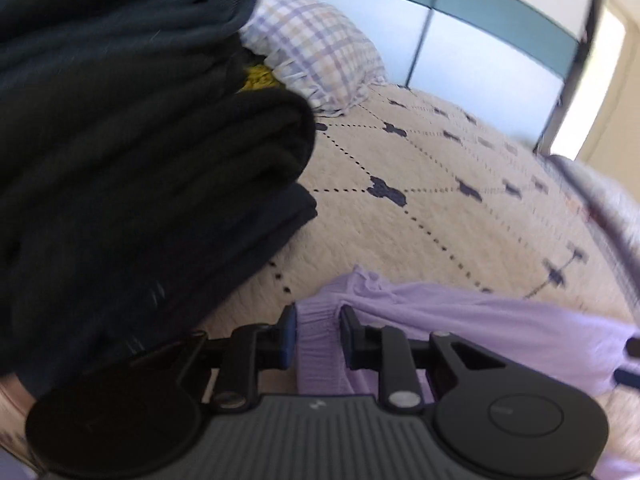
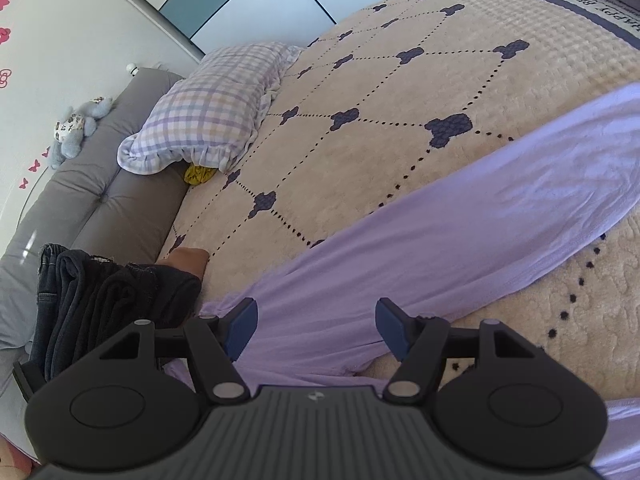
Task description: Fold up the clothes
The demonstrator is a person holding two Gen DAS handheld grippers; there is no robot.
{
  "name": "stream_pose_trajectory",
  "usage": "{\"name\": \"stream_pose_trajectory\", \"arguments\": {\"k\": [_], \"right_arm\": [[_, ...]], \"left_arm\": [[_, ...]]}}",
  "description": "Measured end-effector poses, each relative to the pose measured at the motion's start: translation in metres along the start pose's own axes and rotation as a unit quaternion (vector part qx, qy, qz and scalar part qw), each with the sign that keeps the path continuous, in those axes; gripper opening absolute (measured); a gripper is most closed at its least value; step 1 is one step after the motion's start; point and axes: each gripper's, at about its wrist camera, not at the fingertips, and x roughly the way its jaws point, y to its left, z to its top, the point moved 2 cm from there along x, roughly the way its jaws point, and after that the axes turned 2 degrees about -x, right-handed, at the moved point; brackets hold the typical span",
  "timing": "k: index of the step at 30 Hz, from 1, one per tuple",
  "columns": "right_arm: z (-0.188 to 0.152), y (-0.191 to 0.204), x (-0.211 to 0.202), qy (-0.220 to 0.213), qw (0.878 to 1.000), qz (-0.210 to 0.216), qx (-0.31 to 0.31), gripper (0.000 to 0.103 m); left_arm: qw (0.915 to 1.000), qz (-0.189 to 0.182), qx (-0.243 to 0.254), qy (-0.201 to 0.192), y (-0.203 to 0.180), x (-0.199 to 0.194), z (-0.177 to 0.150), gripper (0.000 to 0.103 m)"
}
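A lilac garment lies stretched across the cream bed cover. My left gripper is shut on its gathered, elastic end, and the bunched fabric fills the gap between the blue pads. In the right wrist view the same lilac garment runs as a long band from the lower left to the upper right. My right gripper hovers open over it, the cloth lying below its spread fingers and nothing pinched.
A stack of dark folded clothes rises close on the left, also seen by the grey headboard. A checked pillow has a yellow item under it. A plush toy sits on the headboard.
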Motion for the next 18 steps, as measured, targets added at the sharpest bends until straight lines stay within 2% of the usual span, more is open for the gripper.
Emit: {"name": "stream_pose_trajectory", "arguments": {"k": [2, 4, 5, 8, 11, 15, 18], "right_arm": [[0.0, 0.0, 0.0, 0.0, 1.0, 0.003, 0.003, 0.069], [0.0, 0.001, 0.0, 0.001, 1.0, 0.006, 0.003, 0.069], [-0.001, 0.001, 0.0, 0.002, 1.0, 0.007, 0.003, 0.069], [-0.001, 0.0, 0.0, 0.005, 1.0, 0.003, -0.001, 0.07], [0.0, -0.004, -0.001, 0.003, 1.0, -0.002, 0.005, 0.07], [0.0, -0.005, 0.0, 0.004, 1.0, 0.004, 0.018, 0.071], [-0.003, 0.0, 0.002, 0.009, 1.0, 0.01, 0.014, 0.071]], "left_arm": [[0.9985, 0.0, 0.046, 0.029, -0.01, 0.012, -0.007, 0.024], [0.9958, -0.038, 0.028, 0.079, -0.008, 0.03, -0.02, 0.027], [0.9952, -0.051, 0.006, 0.084, -0.004, 0.034, -0.025, 0.029], [0.9927, -0.083, -0.068, 0.055, 0.016, 0.028, -0.03, 0.036], [0.9893, -0.087, -0.112, 0.033, 0.035, 0.018, -0.027, 0.041], [0.9877, -0.08, -0.134, 0.009, 0.05, 0.012, -0.019, 0.049], [0.9882, -0.087, -0.121, 0.036, 0.04, 0.029, -0.02, 0.049]]}}
